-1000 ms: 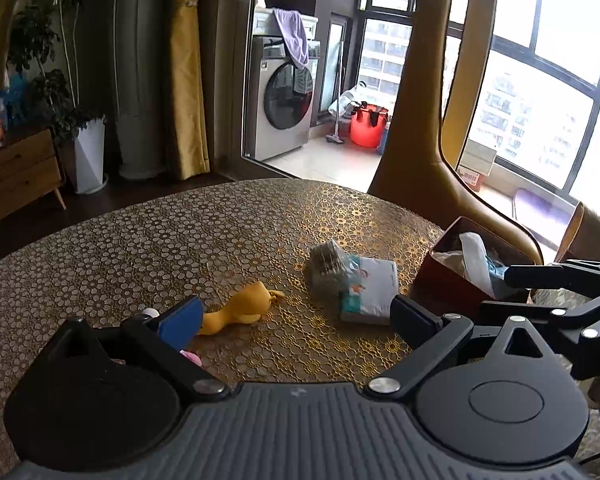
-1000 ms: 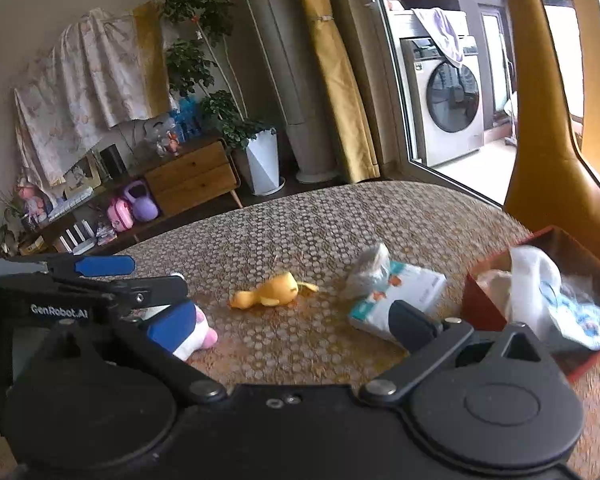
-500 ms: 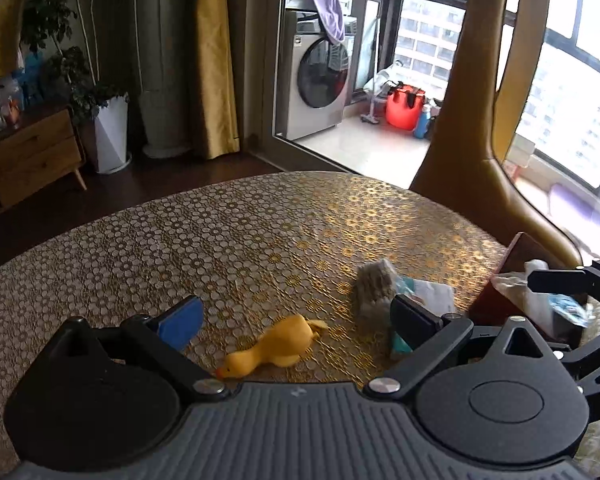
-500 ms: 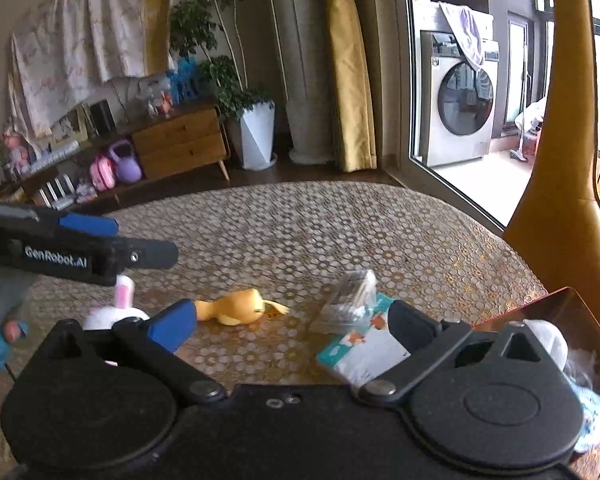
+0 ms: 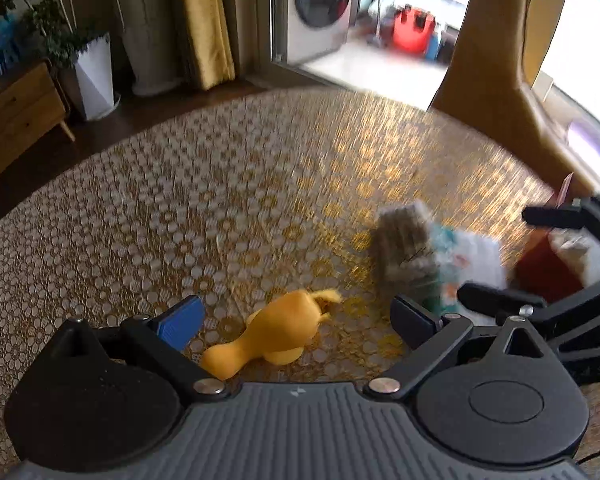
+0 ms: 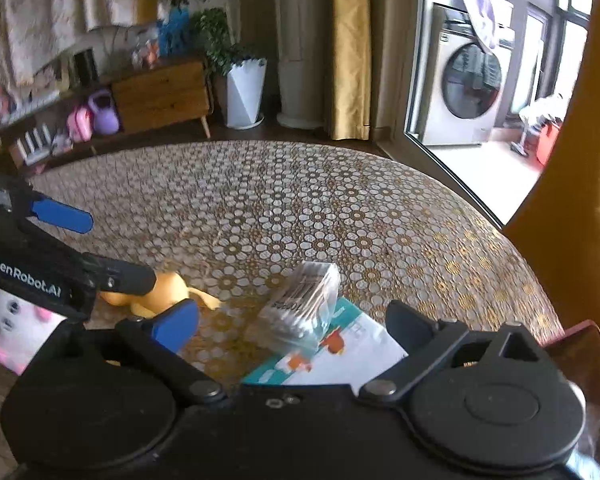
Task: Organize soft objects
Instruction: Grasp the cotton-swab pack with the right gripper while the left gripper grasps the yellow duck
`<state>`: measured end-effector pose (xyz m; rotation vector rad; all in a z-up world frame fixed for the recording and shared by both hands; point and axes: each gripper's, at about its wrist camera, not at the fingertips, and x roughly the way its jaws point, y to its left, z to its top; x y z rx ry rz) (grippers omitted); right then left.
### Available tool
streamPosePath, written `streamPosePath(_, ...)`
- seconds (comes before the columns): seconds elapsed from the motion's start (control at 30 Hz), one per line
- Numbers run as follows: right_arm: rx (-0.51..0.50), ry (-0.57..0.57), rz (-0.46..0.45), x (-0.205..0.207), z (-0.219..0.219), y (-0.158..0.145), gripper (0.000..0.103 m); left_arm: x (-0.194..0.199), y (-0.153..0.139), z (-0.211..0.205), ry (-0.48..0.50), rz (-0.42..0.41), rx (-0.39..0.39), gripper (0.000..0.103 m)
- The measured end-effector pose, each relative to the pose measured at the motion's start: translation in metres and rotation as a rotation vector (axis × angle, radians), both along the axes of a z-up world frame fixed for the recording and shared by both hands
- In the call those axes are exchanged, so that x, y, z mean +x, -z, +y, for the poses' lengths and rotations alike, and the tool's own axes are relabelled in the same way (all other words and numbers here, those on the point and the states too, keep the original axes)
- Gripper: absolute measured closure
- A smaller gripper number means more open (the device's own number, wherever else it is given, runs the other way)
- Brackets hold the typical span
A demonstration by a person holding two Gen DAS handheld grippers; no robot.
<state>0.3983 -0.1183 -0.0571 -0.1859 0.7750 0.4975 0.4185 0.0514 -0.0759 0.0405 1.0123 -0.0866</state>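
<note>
A round table covered in a gold-and-white floral-patterned cloth point(image 6: 300, 208) carries the soft items to be sorted, with a dark red open box point(image 5: 540, 268) at its right edge apparently serving as the collection bin, since white soft goods already sit inside it. Beside that box lies a flat white-and-teal printed soft pack point(image 6: 352, 344), and a clear plastic-wrapped bundle of grey fabric point(image 6: 300, 300) rests partly on top of it. The right gripper point(image 6: 292, 320) hangs with its jaws spread and nothing between them, the wrapped bundle lying just ahead of the gap and the flat pack beneath it, a likely line-up for a pickup. The left gripper point(image 5: 296, 316) is likewise spread wide and empty, low over the cloth, with a yellow rubbery duck toy point(image 5: 276, 336) lying on its side directly between its blue-padded finger point(image 5: 180, 320) and black finger, not yet touched by either. A white-and-pink plush toy point(image 6: 16, 328) waits at the table's left edge, just behind the left gripper's body.
</note>
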Motion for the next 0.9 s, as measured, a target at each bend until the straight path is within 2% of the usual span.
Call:
streamPosePath(0.27, -0.055, -0.072, 0.023, 0.03, 0.011, 0.035, 0.021, 0.024, 0.032, 0.009, -0.004, 0.104, -0.008, 0.003)
streamPosePath(0.43, -0.11, -0.101, 0.006, 0.038, 0.021, 0.052, 0.023, 0.033, 0.049, 0.012, -0.017, 0.143, 0.004, 0.003)
streamPosePath(0.63, -0.13, -0.117, -0.006, 0.043, 0.029, 0.066, 0.028, 0.035, 0.06, 0.009, -0.017, 0.142, 0.04, 0.004)
streamPosePath(0.73, -0.134, -0.126, -0.029, 0.043, 0.031, 0.068, 0.032, 0.035, 0.066, 0.008, -0.013, 0.142, 0.053, 0.013)
streamPosePath(0.8, -0.139, -0.133, -0.041, 0.043, 0.032, 0.069, 0.037, 0.034, 0.072, 0.008, -0.007, 0.15, 0.044, 0.025)
streamPosePath(0.87, -0.143, -0.145, -0.053, 0.042, 0.033, 0.068, 0.047, 0.032, 0.077, 0.009, -0.004, 0.141, 0.032, 0.03)
streamPosePath(0.9, -0.144, -0.148, -0.057, 0.041, 0.034, 0.069, 0.049, 0.03, 0.077, 0.009, 0.001, 0.138, 0.026, 0.034)
